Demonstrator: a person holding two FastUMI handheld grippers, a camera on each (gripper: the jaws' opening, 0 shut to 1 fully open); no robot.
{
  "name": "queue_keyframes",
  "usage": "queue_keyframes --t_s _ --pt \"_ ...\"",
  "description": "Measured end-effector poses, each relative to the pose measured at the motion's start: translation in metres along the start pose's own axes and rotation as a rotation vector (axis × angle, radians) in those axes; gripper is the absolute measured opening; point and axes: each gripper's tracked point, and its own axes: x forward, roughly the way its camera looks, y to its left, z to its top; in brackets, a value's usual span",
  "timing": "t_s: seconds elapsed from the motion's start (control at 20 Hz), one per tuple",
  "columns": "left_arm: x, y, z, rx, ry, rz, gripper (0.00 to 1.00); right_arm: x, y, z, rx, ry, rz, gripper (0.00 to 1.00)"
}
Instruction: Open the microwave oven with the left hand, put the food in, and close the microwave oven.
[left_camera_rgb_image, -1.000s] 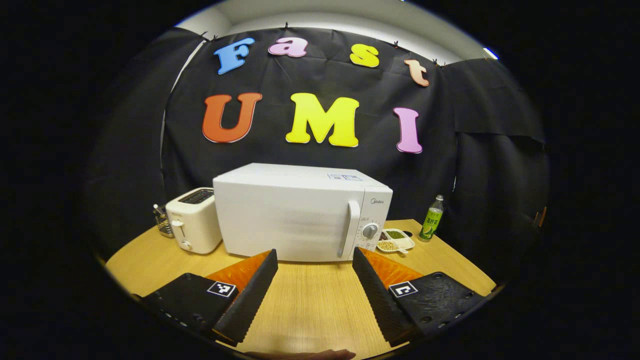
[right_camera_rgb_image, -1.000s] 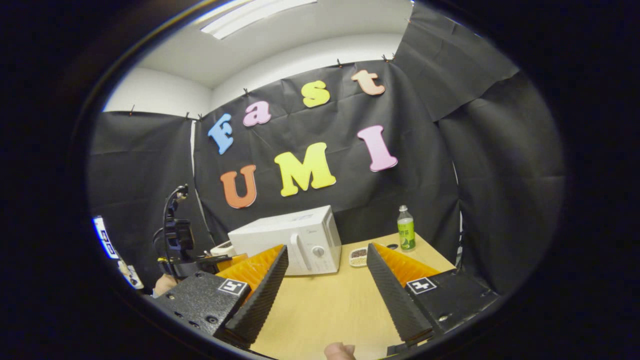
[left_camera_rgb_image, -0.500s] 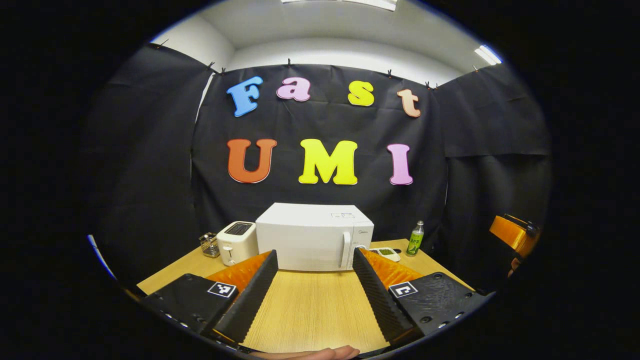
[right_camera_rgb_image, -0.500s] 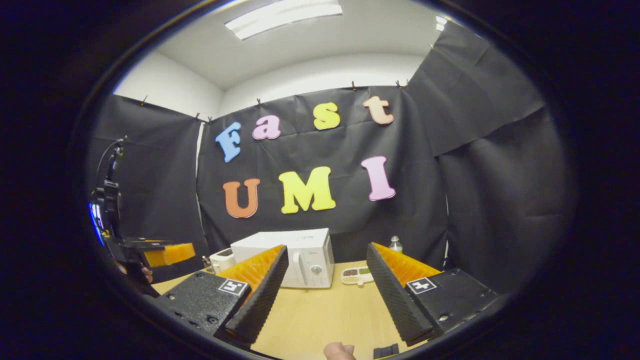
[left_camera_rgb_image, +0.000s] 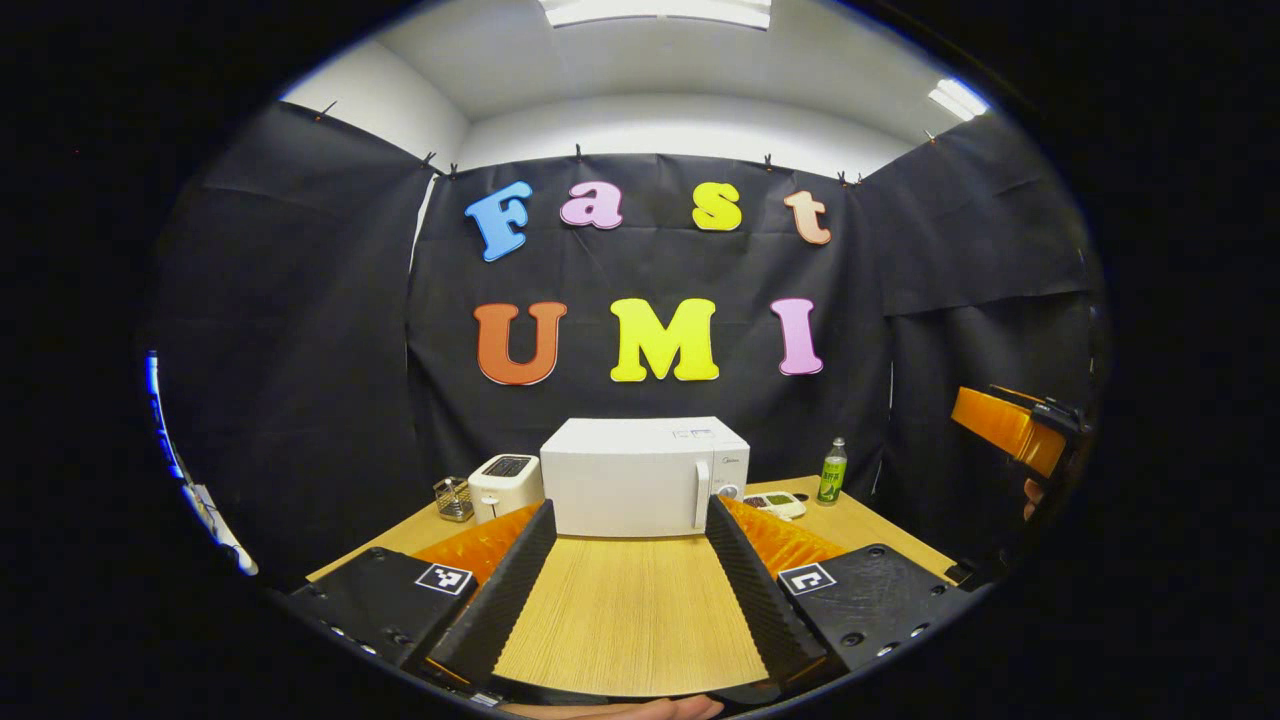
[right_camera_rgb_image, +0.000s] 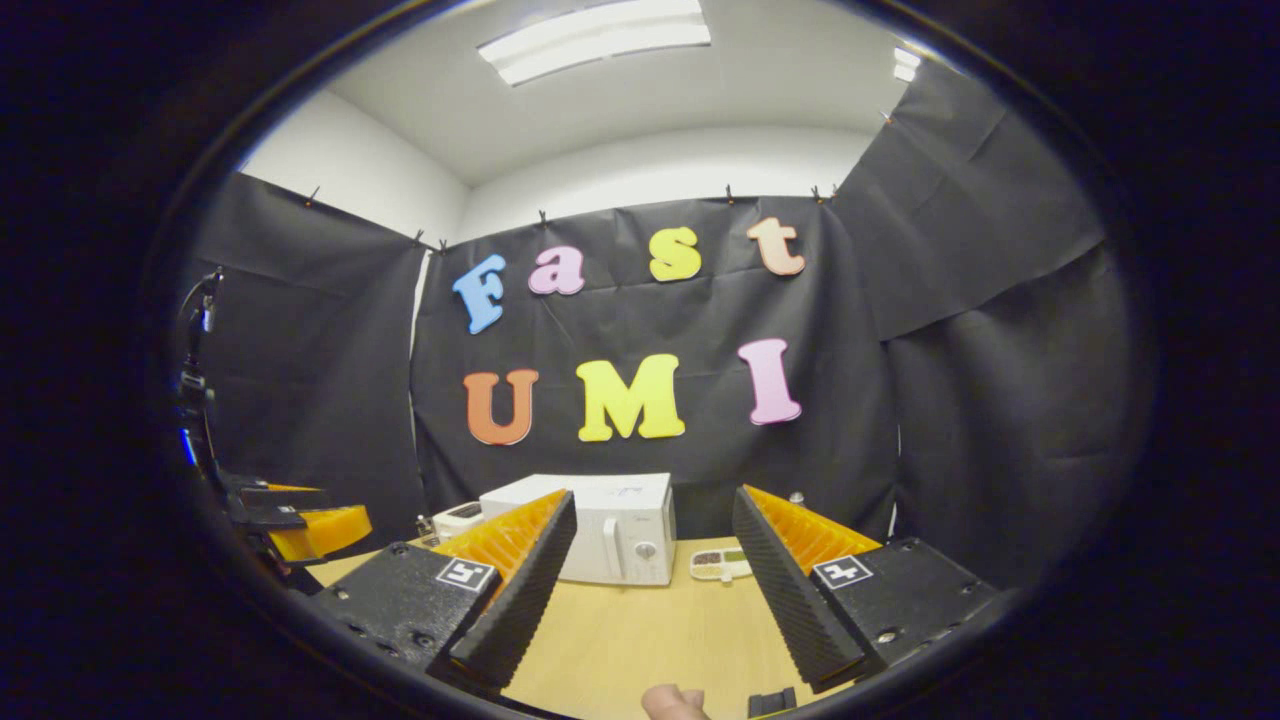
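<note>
Left gripper view, looking at shut white microwave (left_camera_rgb_image: 645, 476) on table (left_camera_rgb_image: 630, 620), holding left tool (left_camera_rgb_image: 628, 596) wide, right tool (right_camera_rgb_image: 650, 585) wide too, gripping nothing

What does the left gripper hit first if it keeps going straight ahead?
Likely the microwave, around its closed door front. The left gripper is open and aimed at it over bare table, with nothing between. Depth is hard to judge through the fisheye.

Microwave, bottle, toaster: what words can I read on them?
Microwave: a small grey logo by the door, too small to read.
Sticker on its top: blurred, unreadable.
Bottle: label too small to read.
Toaster: no writing that I can see.
</note>
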Motion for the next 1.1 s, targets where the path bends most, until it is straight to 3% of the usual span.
queue_keyframes --t_s 0.05,0.1,0.15,0.2,0.25,0.75,0.8,0.85,1.1 --pt "0.0 0.001 0.001 -0.002 -0.002 0.002 0.95 0.001 0.003 -0.001 0.008 0.009 0.013 1.0" --pt "-0.001 0.001 0.001 -0.002 -0.001 0.0 0.95 0.002 0.005 -0.002 0.011 0.018 0.019 0.91" --pt "0.0 0.001 0.0 0.0 0.0 -0.002 0.95 0.002 0.004 -0.003 0.013 0.02 0.021 0.91" --pt "0.0 0.0 -0.002 -0.001 0.002 -0.002 0.95 0.003 0.003 -0.002 0.016 0.019 0.019 1.0" --pt "0.001 0.0 -0.002 -0.003 0.004 -0.004 0.95 0.003 0.002 -0.002 0.016 0.019 0.015 0.91" --pt "-0.005 -0.006 0.003 0.027 -0.031 -0.005 0.95 0.001 -0.008 -0.007 0.033 0.022 -0.001 0.91" --pt "-0.004 -0.006 0.003 0.03 -0.032 -0.005 0.95 0.001 -0.008 -0.007 0.033 0.024 0.0 1.0" --pt "-0.004 -0.006 0.002 0.032 -0.031 -0.005 0.95 0.001 -0.007 -0.008 0.033 0.026 0.003 0.91" --pt "-0.002 -0.001 -0.004 0.025 -0.017 0.005 0.95 0.003 -0.004 -0.011 0.028 0.029 0.01 0.91"
